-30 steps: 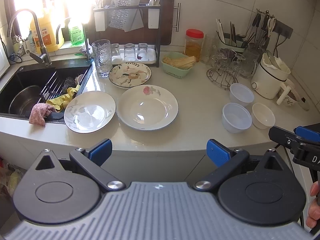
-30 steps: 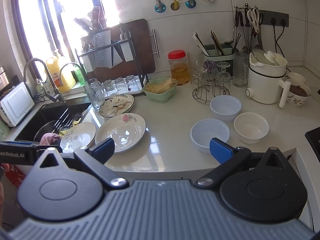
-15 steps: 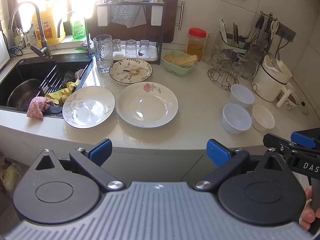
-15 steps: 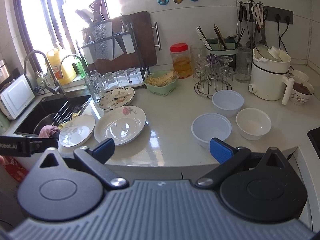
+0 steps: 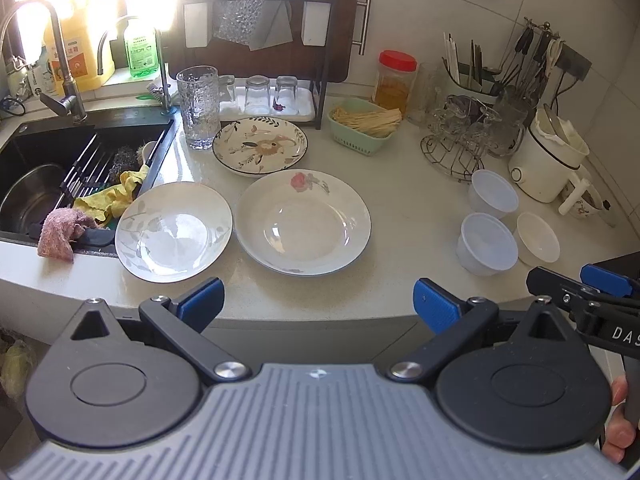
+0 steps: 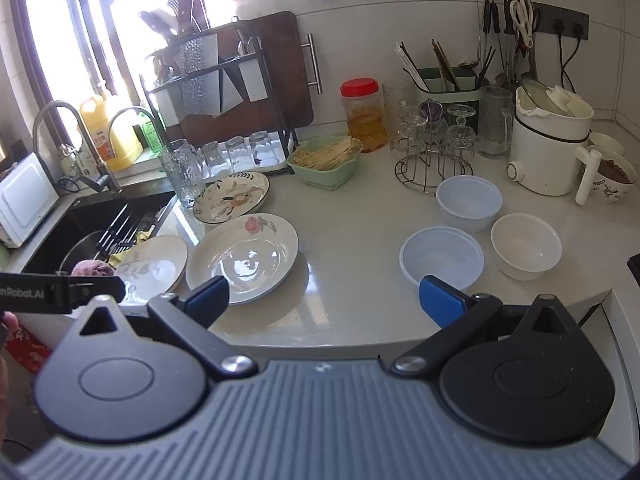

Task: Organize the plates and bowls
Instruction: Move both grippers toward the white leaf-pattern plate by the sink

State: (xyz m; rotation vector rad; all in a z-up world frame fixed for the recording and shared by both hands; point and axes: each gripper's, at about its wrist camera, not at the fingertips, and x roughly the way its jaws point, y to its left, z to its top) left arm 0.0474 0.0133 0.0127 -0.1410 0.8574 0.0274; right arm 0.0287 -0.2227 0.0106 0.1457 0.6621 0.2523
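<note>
Three plates [image 5: 303, 222] left, three bowls [image 5: 486, 243] right, all unstacked

Three plates [image 5: 302, 221] left by sink [image 5: 48, 168] (one behind two); three bowls [image 5: 486, 243] right, rack [image 5: 256, 48] behind.

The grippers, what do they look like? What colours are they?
Both look alike. The left gripper has black arms with silver screws, ending in blue ribbed pads. Behind them sit two round black discs and a grey ribbed body. The right gripper is the same, with its own blue pads. Seen side-on, each has white letters on black. A bare hand shows at the edge, no sleeve visible.
</note>
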